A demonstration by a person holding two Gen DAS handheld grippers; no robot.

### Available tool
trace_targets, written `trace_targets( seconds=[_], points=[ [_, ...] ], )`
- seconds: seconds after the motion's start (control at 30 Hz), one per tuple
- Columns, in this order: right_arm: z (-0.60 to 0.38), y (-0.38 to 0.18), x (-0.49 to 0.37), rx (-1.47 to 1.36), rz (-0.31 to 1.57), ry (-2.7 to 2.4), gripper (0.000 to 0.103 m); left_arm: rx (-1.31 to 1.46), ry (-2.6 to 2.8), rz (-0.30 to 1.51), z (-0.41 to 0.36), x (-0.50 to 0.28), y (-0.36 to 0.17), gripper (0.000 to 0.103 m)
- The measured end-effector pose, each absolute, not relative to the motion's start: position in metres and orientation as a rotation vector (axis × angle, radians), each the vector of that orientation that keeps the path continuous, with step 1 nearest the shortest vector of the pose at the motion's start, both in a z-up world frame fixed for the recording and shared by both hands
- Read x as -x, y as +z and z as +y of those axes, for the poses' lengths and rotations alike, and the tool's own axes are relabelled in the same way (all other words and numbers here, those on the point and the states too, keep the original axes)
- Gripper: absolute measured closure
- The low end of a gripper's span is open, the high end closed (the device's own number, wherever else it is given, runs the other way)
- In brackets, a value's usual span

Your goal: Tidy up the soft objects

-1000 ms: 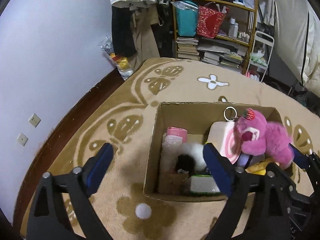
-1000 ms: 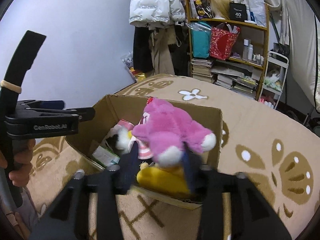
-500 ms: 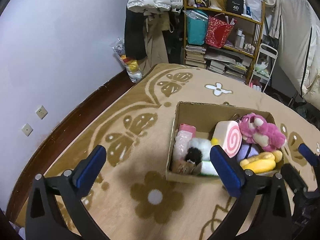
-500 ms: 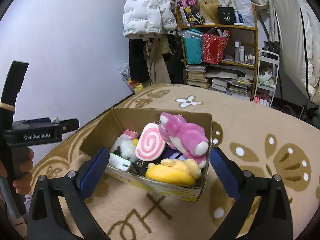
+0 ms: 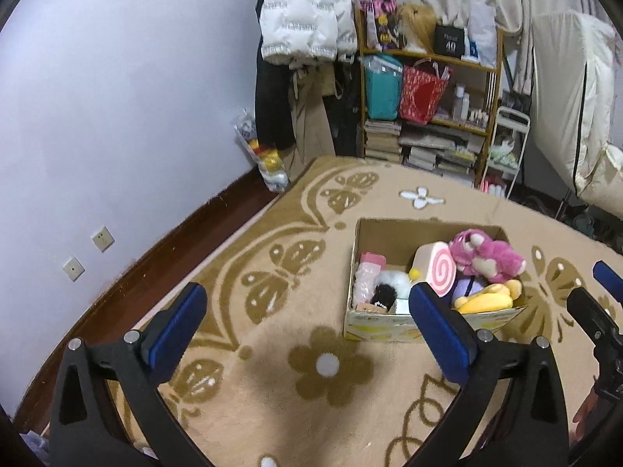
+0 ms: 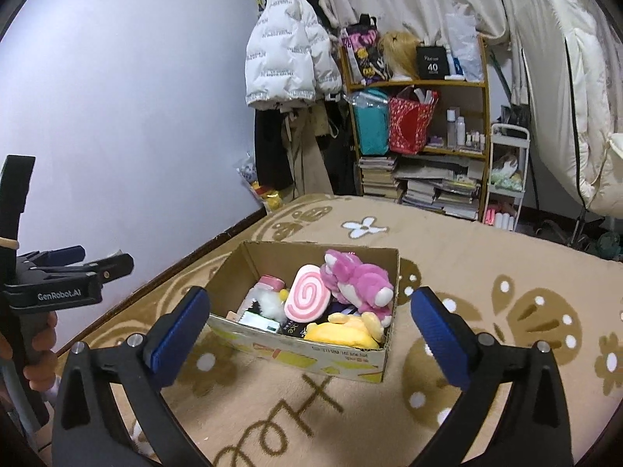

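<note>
Both claws are wide apart with nothing between the pads. Left claw (image 5: 307, 309) has just finished spreading; right claw (image 6: 309, 309) likewise, and it has let go of the pink plush bear (image 6: 360, 282), which now lies in the cardboard box (image 6: 311, 354).

From the right claw: the box sits on the carpet (image 6: 486, 272) just ahead of it and framed between its 2 blue pads, not touching either. In the box, the bear is at the far right, the pink swirl cushion (image 6: 307, 297) leans just left of it, and the yellow plush (image 6: 346, 330) is at the near right corner under the bear. A white fluffy toy (image 6: 268, 303) and a pink-capped bottle (image 6: 268, 284) are on the left side, and a small dark packet (image 6: 294, 327) sits against the near wall.

From the left claw: the same box (image 5: 389, 325) is ahead and to the right, partly behind the right-hand pad. Bear (image 5: 488, 258) is at the far right corner, swirl cushion (image 5: 438, 272) is mid-box, and the yellow plush (image 5: 486, 297) is at the near right.

The left claw (image 6: 74, 268) shows at the right camera's left edge, with a hand (image 6: 39, 346) on its grip. The right claw's tip (image 5: 607, 284) shows at the left camera's right edge.

Well ahead of both claws are a shelf (image 6: 424, 144) of books and bags and a white puffer jacket (image 6: 284, 54), hanging.
</note>
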State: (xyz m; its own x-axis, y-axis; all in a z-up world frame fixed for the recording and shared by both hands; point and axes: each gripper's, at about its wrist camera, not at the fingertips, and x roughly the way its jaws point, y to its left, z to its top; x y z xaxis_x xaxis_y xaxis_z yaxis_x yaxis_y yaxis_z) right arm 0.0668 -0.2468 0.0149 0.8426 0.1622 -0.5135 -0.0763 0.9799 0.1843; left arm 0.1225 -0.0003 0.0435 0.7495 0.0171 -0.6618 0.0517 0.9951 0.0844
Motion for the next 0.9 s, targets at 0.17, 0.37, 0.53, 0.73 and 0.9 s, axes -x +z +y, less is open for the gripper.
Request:
trace_targets(
  seconds=[0.17, 0.37, 0.53, 0.73, 0.9],
  points=[
    [-0.247, 0.031, -0.047, -0.15, 0.518, 0.119, 0.0, -0.064, -0.019, 0.648, 0.009, -0.096, 0.064, 0.001],
    [-0.248, 0.045, -0.022, -0.165, 0.457, 0.11, 0.0, -0.067, -0.022, 0.533, 0.014, -0.059, 0.08, 0.001],
    [-0.247, 0.042, -0.011, -0.167, 0.44, 0.108, 0.0, -0.097, -0.031, 0.474, 0.01, -0.036, 0.079, 0.001],
    [-0.247, 0.029, 0.0, -0.141, 0.431, 0.091, 0.0, -0.126, -0.033, 0.451, 0.009, -0.022, 0.063, 0.001],
    [-0.256, 0.007, 0.001, -0.154, 0.471, 0.091, 0.0, -0.13, -0.032, 0.475, 0.014, -0.023, 0.043, 0.001]
  ],
)
